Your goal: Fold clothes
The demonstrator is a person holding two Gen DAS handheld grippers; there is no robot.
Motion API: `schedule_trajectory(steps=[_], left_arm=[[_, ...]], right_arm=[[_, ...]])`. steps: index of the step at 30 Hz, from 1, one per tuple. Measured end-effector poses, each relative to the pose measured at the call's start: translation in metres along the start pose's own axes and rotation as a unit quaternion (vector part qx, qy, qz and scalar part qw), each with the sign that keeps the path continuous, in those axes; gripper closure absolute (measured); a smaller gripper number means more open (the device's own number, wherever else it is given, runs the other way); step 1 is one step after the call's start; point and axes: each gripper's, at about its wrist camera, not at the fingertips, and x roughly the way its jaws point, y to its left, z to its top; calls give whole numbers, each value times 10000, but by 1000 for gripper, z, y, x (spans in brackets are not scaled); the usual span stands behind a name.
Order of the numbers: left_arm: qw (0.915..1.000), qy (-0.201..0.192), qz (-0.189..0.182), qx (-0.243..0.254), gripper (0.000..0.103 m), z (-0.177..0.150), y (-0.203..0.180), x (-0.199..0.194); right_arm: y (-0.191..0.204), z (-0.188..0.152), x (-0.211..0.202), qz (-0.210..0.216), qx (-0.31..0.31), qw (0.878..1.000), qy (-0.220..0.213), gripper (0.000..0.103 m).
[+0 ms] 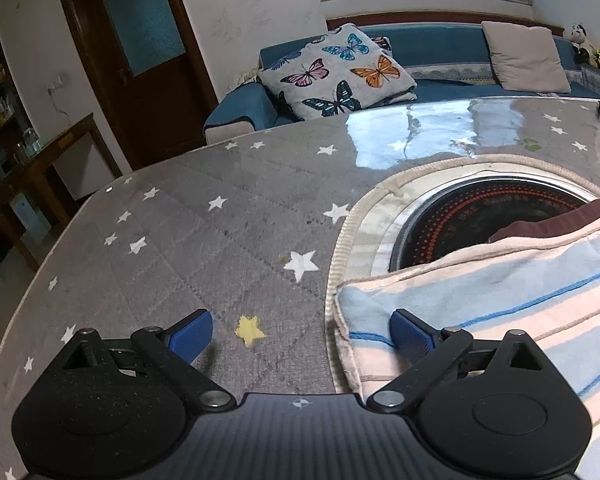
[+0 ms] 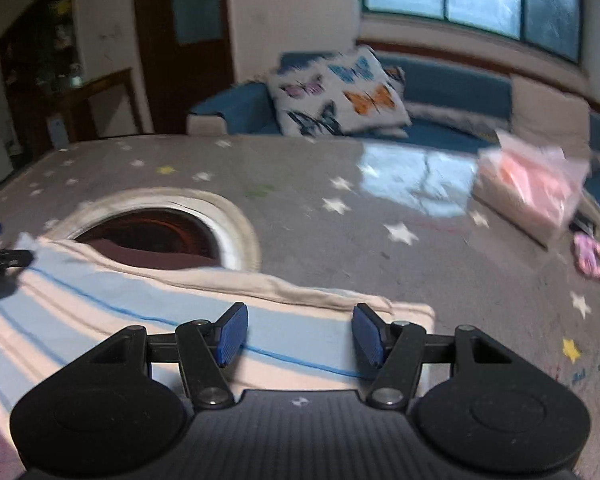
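The striped garment is lying folded on the star-print table, overlapping a round cooktop (its ring markings unreadable). The left gripper is gaping empty at the fold's edge. The right gripper is hovering half-open over the cloth, alone showing a pink tissue pack and scrunchie.

text: none legible | cooktop ring: orange marks, too small to read
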Motion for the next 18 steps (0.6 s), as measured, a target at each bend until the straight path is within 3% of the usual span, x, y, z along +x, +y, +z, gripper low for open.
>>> schedule_trajectory(steps=[3,10,14,18], left_arm=[[10000,-36,-12,-9,5,0,1,0],[9999,-15,-35,-137,4,0,4,1],[9998,-96,-3,-187,4,3,10,-8],[9995,-193,1,-233,4,2,18,-22]], right_arm=[[-10,-2,1,41,221,9997,-34,44],[-9,-4,8,-33,109,9999,-11,44],[7,-1,-8,-97,-138,9998,-94,43],[38,-3,-28,205,-545,9982,-142,43]])
